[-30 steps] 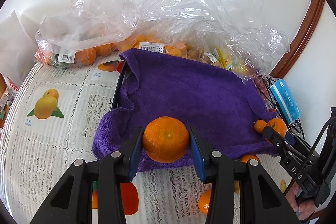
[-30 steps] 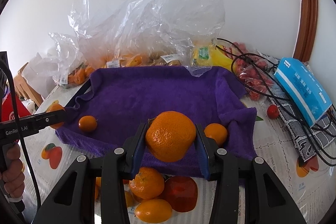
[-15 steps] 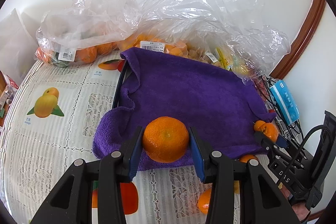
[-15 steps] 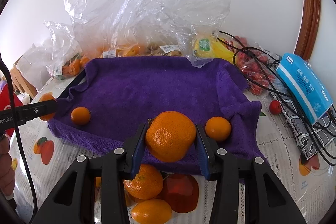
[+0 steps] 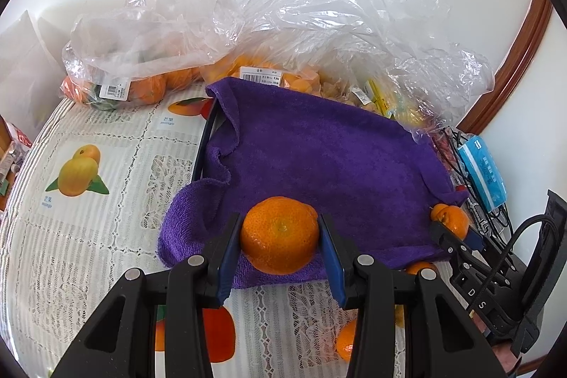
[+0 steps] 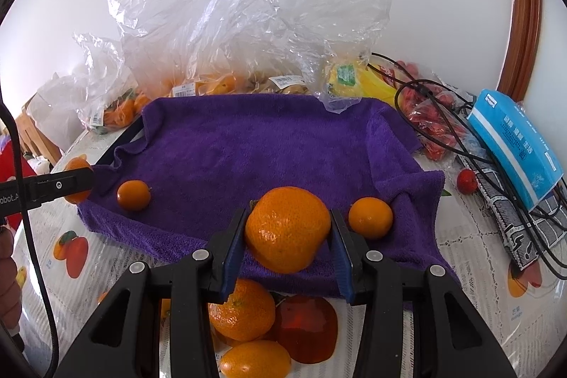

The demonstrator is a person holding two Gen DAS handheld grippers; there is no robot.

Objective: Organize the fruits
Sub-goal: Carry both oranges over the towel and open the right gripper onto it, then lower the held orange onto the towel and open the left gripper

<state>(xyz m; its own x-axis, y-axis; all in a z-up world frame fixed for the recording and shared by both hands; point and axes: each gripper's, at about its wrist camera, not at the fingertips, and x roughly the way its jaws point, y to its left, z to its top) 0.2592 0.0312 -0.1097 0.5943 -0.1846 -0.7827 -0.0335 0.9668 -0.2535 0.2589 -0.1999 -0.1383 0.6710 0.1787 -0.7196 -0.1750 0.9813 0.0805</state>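
Note:
A purple towel (image 5: 319, 158) (image 6: 255, 147) is draped over a black-rimmed tray (image 5: 203, 147). In the left wrist view my left gripper (image 5: 280, 229) is shut on a mandarin (image 5: 280, 236) just above the towel's near edge. The right wrist view has my right gripper (image 6: 287, 225) shut on a larger mandarin (image 6: 287, 229) over the towel's front edge. Two small oranges (image 6: 134, 195) (image 6: 370, 218) lie on the towel. Each gripper also appears at the edge of the other's view, still clamping its fruit.
Clear plastic bags of fruit (image 5: 149, 73) (image 6: 248, 34) crowd the back by the wall. Bananas (image 6: 379, 87), a bag of red fruit (image 6: 436, 130), black cables and a blue packet (image 6: 514, 144) sit right. Loose mandarins (image 6: 242, 310) (image 6: 255, 358) lie on the tablecloth in front.
The right gripper has edged slightly toward the towel, mandarin still clamped. The left gripper and its mandarin have stayed in place.

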